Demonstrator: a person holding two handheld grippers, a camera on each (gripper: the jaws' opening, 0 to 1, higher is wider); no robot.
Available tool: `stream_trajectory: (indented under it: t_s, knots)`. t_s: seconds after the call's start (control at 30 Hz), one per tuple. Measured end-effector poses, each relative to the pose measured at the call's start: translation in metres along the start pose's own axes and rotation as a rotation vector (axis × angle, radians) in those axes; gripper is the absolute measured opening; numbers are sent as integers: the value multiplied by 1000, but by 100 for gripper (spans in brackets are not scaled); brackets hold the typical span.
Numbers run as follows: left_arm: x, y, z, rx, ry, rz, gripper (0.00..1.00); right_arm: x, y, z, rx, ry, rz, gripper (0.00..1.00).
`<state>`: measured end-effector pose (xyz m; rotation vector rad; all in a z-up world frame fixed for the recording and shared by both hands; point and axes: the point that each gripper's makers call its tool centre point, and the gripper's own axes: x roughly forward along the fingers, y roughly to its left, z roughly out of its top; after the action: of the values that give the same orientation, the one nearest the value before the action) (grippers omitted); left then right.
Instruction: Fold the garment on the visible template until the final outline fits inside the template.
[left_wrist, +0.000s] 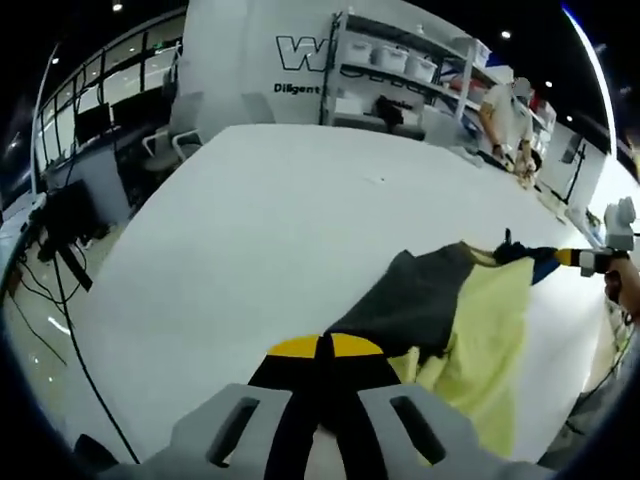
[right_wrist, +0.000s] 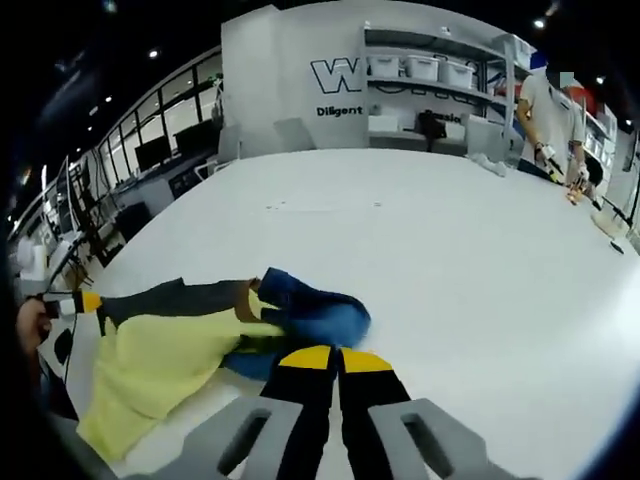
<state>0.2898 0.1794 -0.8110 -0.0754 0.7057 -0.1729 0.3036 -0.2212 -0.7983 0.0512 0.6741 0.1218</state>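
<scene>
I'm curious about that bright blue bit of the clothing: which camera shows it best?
The right gripper view: the blue part lies bunched just ahead of the right gripper, large and plain. In the left gripper view it is a small dark-blue scrap far off at the garment edge, by the other gripper's tip.

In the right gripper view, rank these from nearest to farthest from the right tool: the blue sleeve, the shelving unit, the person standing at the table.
1. Blue sleeve, just ahead of the right tool, on the white table.
2. Person, upper right, at the table's far edge.
3. Shelving unit, top centre, past the table against the wall.
</scene>
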Motion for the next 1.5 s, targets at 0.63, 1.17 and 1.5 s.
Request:
stream_trajectory:
  t_s: [0.63, 1.17, 1.5]
  knots:
    - [7, 38, -3, -14, 33, 78, 0, -6, -71, -13, 167, 9, -105, 0]
    - [15, 80, 6, 40, 49, 110, 0, -7, -111, -16, 269, -1, -153, 0]
    - [25, 79, 1, 60, 89, 109, 0, 3, -115, -12, 306, 1, -128, 0]
